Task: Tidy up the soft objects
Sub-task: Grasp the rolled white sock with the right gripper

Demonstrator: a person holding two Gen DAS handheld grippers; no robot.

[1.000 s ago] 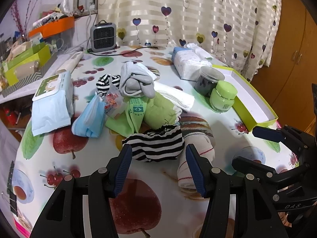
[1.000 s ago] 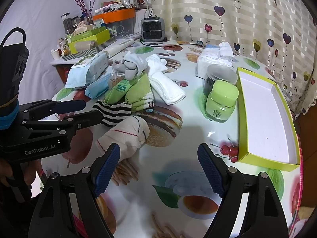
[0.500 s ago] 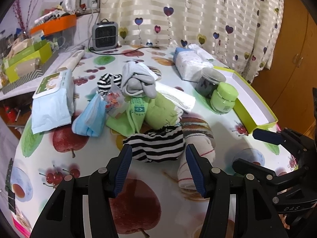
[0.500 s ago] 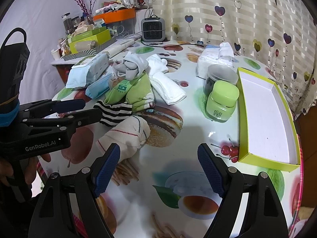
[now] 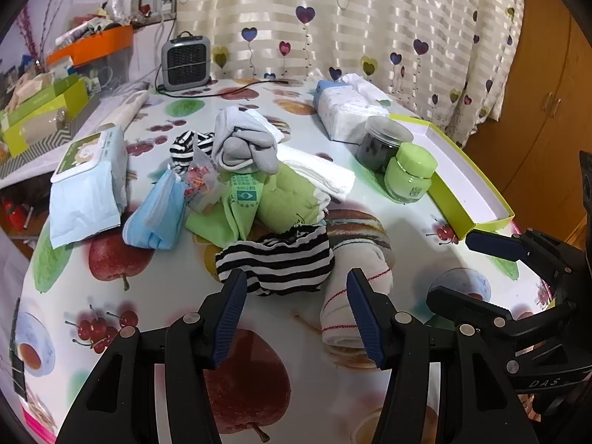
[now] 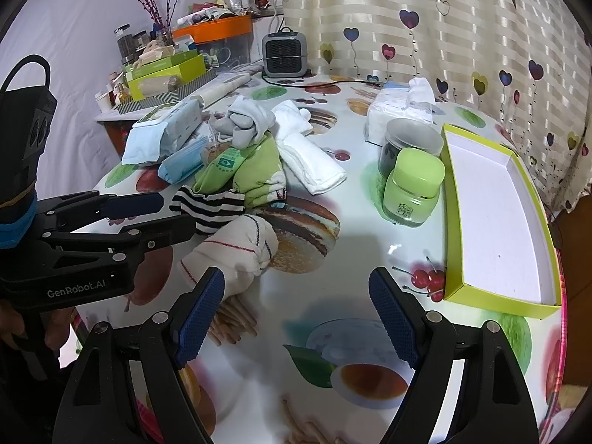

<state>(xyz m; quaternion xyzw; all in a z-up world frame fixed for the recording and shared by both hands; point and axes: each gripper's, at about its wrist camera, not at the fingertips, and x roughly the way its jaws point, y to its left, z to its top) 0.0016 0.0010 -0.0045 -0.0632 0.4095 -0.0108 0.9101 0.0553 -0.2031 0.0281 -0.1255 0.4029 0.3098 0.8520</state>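
Note:
A pile of soft things lies mid-table: a black-and-white striped sock, a white rolled sock with red lines, green socks, a grey sock bundle and a white folded cloth. My left gripper is open, its blue pads just short of the striped sock. In the right wrist view, my right gripper stands open over bare tablecloth, with the white rolled sock by its left pad. The left gripper shows there beside the striped sock.
A lime-green shallow box lies at the right. A green jar and a dark jar stand beside it. A tissue pack, wet wipes, a blue mask pack and a small heater are farther back.
The left gripper has edged slightly forward toward the striped sock. The right gripper has hardly moved.

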